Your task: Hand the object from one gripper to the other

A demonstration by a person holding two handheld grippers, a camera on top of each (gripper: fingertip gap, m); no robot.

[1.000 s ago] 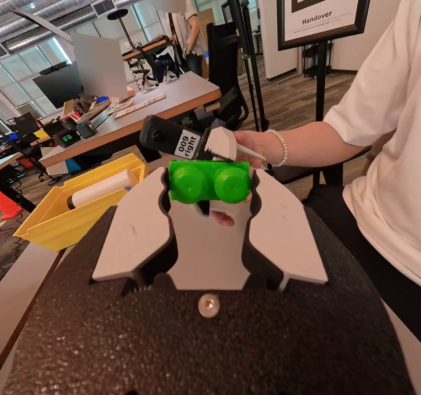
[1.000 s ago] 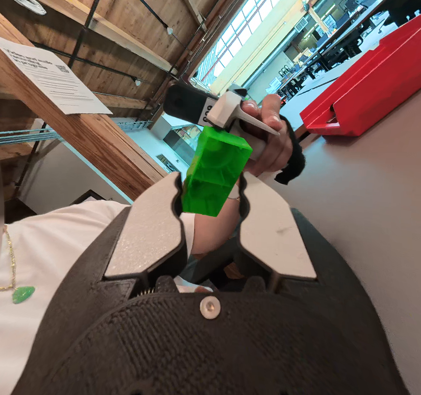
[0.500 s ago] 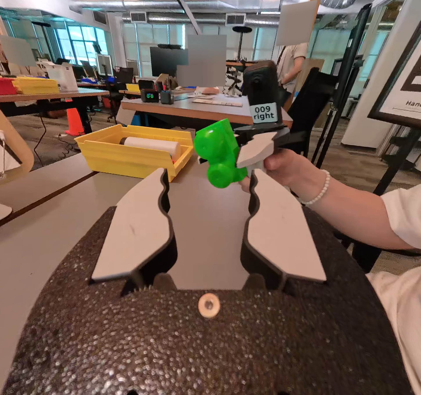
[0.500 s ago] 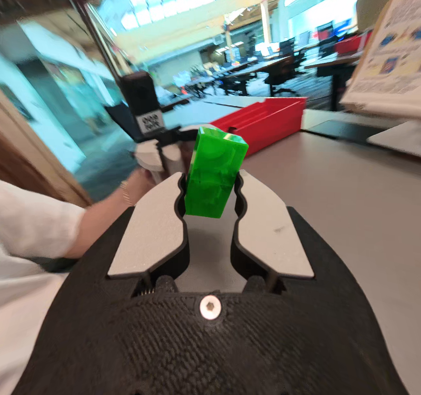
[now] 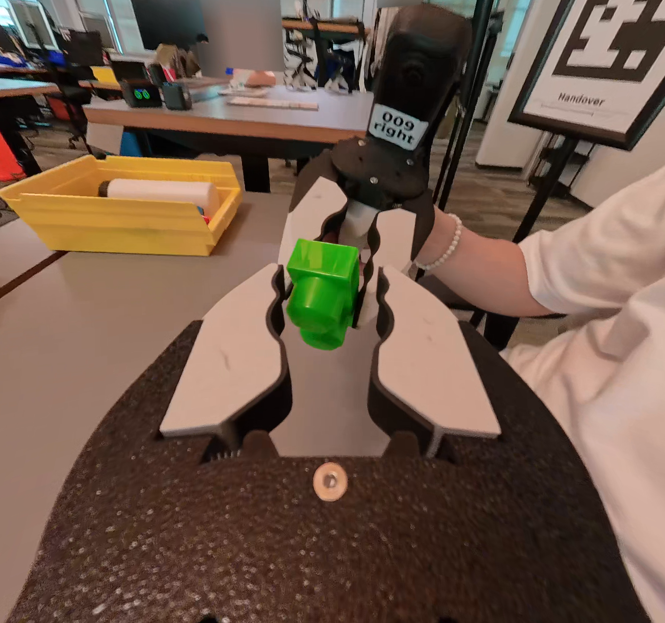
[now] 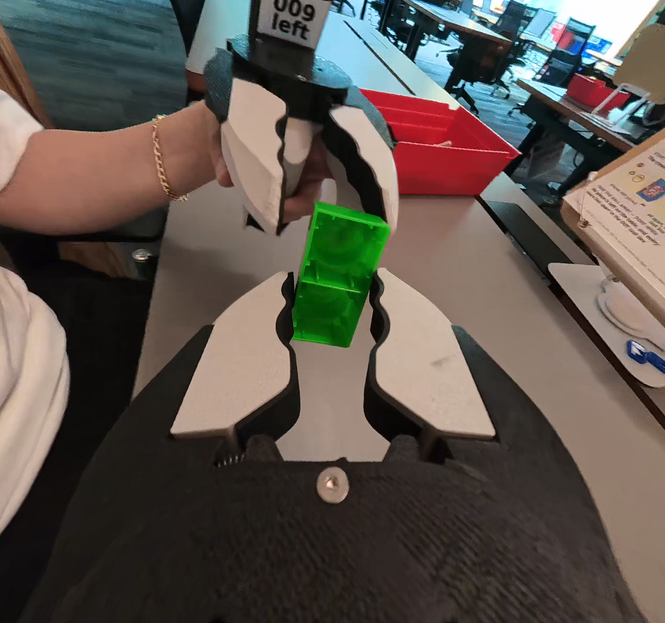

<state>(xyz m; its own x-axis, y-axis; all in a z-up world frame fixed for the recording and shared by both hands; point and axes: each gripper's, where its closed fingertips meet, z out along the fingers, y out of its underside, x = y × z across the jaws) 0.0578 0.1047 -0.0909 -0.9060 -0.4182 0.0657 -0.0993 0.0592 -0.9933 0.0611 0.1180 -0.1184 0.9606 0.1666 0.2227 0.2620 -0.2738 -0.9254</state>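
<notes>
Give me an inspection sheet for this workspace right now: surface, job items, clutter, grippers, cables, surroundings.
Surface: grey table, bare in front of the grippers.
Job's things: green block, held in the air above the table.
Clutter: yellow bin holding a white roll; red tray; paper stand at the table's edge.
Grippers: right gripper shut on the block's near end; left gripper open, fingers either side of the block.
Cables: nothing seen.
Surroundings: office desks, chairs, framed sign on a stand.
</notes>
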